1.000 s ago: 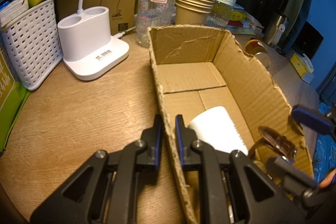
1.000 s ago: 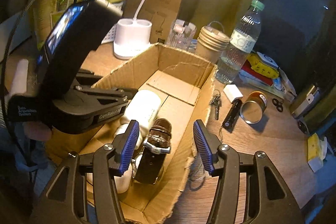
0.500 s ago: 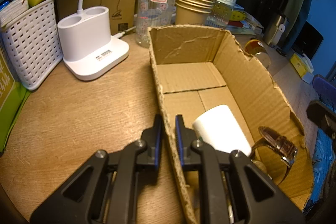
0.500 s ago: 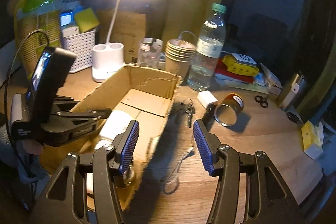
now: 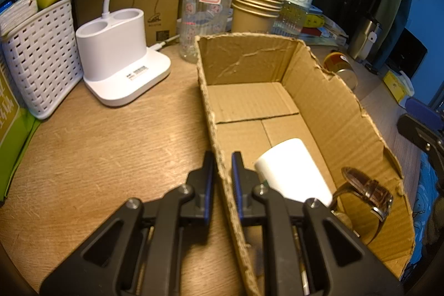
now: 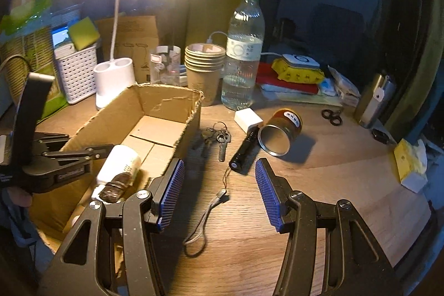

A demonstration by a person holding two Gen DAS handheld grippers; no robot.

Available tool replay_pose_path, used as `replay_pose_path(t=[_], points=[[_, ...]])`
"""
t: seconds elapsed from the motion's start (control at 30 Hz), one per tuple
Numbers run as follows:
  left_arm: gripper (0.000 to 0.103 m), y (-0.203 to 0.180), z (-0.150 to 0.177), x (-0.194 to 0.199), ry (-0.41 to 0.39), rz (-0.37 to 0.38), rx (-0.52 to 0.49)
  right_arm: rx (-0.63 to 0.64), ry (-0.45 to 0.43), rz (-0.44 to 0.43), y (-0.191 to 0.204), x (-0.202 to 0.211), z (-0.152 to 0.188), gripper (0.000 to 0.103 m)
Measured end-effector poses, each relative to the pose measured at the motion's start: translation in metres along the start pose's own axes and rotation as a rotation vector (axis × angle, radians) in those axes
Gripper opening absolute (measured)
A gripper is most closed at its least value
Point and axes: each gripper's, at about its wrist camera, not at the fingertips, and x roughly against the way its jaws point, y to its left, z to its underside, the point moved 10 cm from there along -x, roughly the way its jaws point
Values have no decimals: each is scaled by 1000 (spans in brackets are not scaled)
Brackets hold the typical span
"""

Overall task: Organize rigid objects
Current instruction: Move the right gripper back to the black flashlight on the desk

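Left gripper (image 5: 222,174) is pinching the cardboard box (image 5: 327,107) wall. Right gripper (image 6: 219,193) is hanging wide, empty, above the flashlight (image 6: 245,150). Watch (image 5: 366,193) and white cup (image 5: 291,171) are lying inside; cup base hidden.

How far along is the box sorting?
Done: a white plastic cup and a brown leather-strap watch lie in the open brown cardboard box. In hand: the left hand-held gripper clamps the box's near wall; the right hand-held gripper is open and empty. Left on the desk: black flashlight, bunch of keys, tipped metal can.
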Motion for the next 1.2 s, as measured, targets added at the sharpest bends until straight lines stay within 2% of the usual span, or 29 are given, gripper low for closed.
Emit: replay_pose_path(t=[0.7, 0.83, 1.2], points=[[14, 0, 0, 0, 0, 0, 0, -73, 99, 26, -35, -61, 19, 57], [14, 0, 0, 0, 0, 0, 0, -88, 114, 7, -38, -70, 17, 57], [14, 0, 0, 0, 0, 0, 0, -234, 150, -70, -54, -93, 0, 57]])
